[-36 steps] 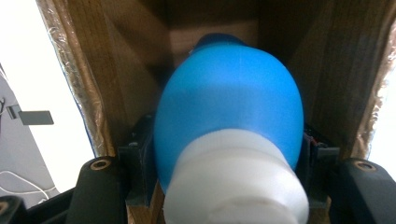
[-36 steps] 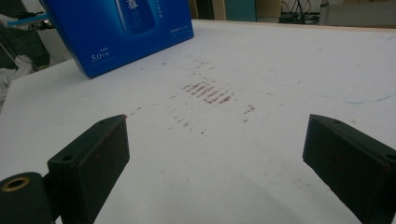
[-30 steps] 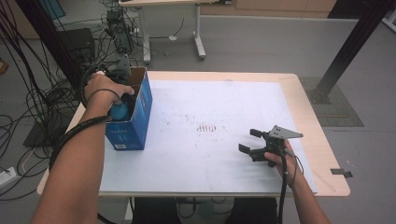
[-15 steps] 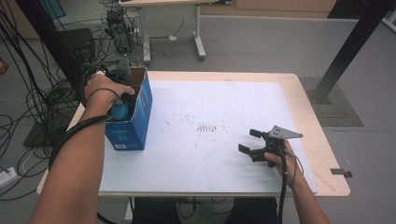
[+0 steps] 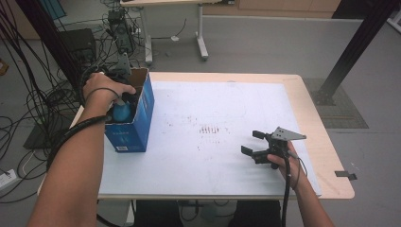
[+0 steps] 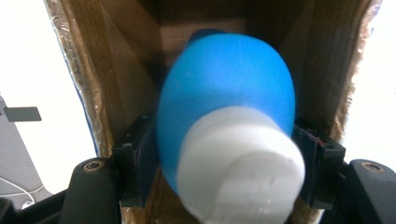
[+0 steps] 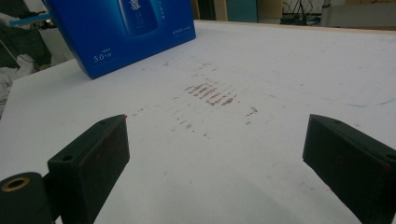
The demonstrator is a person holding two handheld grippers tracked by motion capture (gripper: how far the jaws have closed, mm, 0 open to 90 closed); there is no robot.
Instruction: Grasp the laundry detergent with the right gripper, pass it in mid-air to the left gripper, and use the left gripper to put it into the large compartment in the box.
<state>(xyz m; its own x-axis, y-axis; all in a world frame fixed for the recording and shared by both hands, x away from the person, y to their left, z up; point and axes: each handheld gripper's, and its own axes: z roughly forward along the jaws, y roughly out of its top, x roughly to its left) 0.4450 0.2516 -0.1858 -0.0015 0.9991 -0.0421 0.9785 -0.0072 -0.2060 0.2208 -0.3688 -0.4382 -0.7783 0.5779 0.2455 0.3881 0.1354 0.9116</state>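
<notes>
Left gripper (image 6: 224,154) is down inside the blue box (image 5: 135,123), its 2 jaws flanking a blue bottle (image 6: 224,107) and just easing apart; whether the pads press on it at this instant I cannot tell. Looks like the drop-off step: bottle lowered into the carton, release under way. Next move, I'd say, calls for widening fully and lifting straight out without snagging the cardboard walls. Bottle's long axis runs down the box, white cap (image 6: 240,165) toward the opening, base deep inside. Farther off, right gripper (image 5: 257,146) hangs spread wide and empty over the white table (image 5: 236,94).
</notes>
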